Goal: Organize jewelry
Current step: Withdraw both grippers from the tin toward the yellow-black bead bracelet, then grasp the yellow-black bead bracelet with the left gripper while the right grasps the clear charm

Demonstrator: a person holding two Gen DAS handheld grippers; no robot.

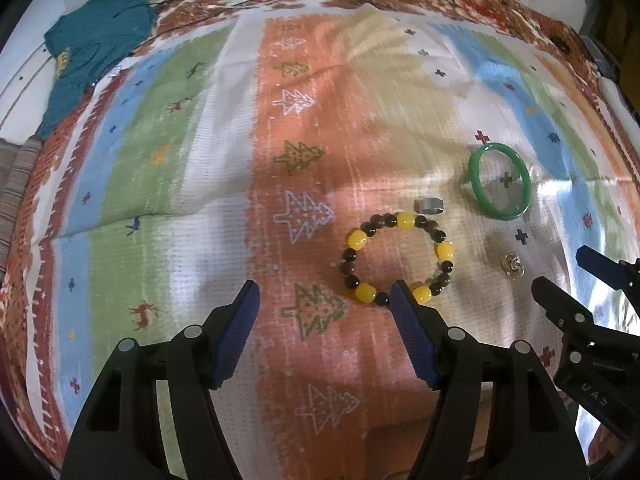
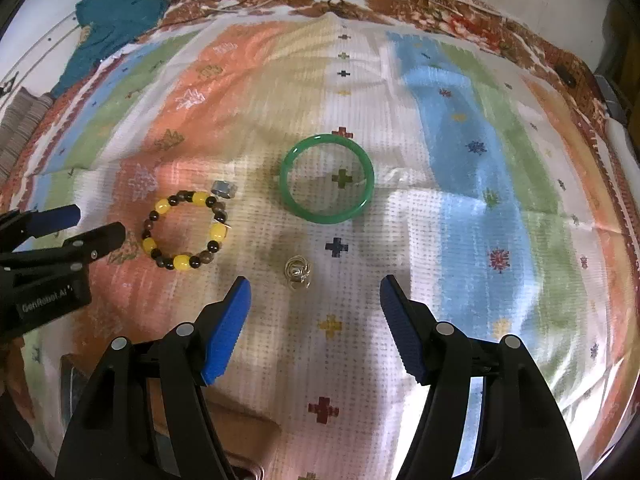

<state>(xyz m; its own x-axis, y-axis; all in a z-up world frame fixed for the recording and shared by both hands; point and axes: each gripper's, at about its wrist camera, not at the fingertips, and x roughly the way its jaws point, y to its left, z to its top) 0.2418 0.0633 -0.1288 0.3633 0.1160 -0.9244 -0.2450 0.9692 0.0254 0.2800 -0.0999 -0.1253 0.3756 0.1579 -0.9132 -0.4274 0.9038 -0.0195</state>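
Both grippers hang with jaws spread wide and nothing between them. The left gripper (image 1: pixel 324 294) hovers over the striped cloth (image 1: pixel 168 160), its right finger overlapping the beaded bracelet (image 1: pixel 398 258). The right gripper (image 2: pixel 314 290) sits just short of a small silver wire piece (image 2: pixel 298 272); the green bangle (image 2: pixel 327 178) lies beyond, a grey ring (image 2: pixel 224 189) beside the beads.

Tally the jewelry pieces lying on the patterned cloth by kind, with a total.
Beaded bracelet, yellow and dark beads: 1
Green bangle: 1
Plain silver band ring: 1
Small silver wire piece, too small to identify further: 1
Total: 4
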